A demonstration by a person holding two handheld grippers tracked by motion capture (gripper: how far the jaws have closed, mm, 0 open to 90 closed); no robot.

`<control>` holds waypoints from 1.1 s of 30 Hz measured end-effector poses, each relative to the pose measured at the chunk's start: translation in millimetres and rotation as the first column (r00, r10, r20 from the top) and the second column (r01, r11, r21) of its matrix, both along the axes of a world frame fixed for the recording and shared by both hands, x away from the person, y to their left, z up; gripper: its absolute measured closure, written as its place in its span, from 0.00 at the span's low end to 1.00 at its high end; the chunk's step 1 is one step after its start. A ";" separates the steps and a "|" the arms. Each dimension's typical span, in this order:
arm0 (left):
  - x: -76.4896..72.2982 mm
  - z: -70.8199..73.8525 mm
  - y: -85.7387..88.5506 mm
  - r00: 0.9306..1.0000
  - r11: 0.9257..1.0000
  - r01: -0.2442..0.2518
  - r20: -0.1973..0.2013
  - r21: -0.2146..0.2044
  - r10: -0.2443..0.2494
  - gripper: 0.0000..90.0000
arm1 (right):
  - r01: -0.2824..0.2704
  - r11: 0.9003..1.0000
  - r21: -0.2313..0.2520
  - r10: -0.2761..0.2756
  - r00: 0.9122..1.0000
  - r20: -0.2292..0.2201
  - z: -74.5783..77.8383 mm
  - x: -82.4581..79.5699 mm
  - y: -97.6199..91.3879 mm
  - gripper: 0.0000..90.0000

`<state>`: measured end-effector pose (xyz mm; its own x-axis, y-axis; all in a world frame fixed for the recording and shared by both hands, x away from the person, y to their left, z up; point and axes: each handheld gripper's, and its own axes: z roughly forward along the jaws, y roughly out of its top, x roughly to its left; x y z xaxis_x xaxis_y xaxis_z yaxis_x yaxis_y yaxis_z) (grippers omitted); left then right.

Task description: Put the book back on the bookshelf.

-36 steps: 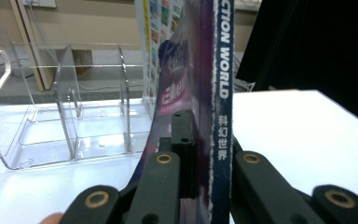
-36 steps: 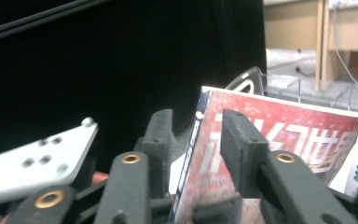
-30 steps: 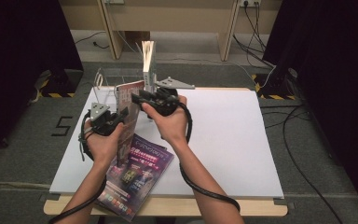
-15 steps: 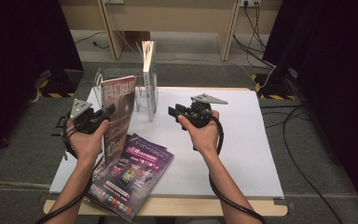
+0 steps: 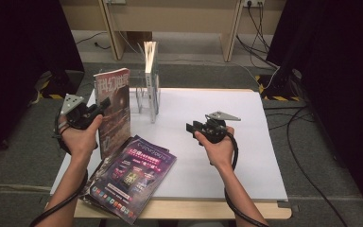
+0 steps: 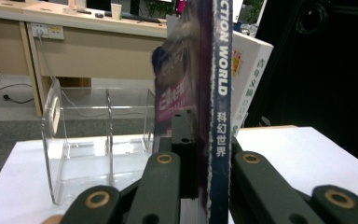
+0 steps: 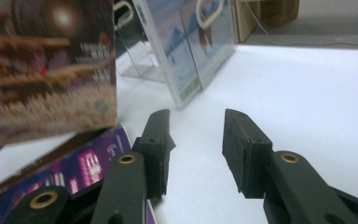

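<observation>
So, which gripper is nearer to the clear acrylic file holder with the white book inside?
Left. The left gripper, holding the upright magazine, is beside the holder; the right gripper hovers open over the white table, farther away.

A book (image 5: 150, 71) stands in the rack (image 5: 142, 99), magazines (image 5: 130, 177) apparently stacked front-left

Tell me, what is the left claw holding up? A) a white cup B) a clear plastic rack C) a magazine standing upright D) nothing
C: the left claw is shut on the edge of the upright magazine, whose spine sits between its jaws in the left gripper view.
</observation>
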<state>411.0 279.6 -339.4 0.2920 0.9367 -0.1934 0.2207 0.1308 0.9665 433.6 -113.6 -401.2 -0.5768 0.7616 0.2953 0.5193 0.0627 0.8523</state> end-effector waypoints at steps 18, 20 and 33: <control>16.3 5.8 4.3 0.999 0.999 -0.036 0.036 -0.012 0.037 0.93 | 0.104 0.993 -0.063 -0.104 0.995 0.001 -61.2 -23.9 -45.8 0.67; 17.8 7.2 3.4 0.998 0.999 -0.041 0.041 -0.009 0.041 0.93 | 0.105 0.992 -0.077 -0.105 0.994 -0.003 -65.5 -24.8 -48.8 0.67; 43.2 11.5 1.8 0.995 0.997 -0.078 0.065 -0.002 0.078 0.93 | 0.127 0.990 -0.061 -0.127 0.992 -0.001 -69.2 -24.9 -54.4 0.67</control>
<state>454.2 281.4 -327.8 0.2299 0.9572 -0.1758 0.1467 0.1445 0.9786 408.7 -168.0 -470.4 -0.4729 0.8451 0.2491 0.5304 0.0473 0.8464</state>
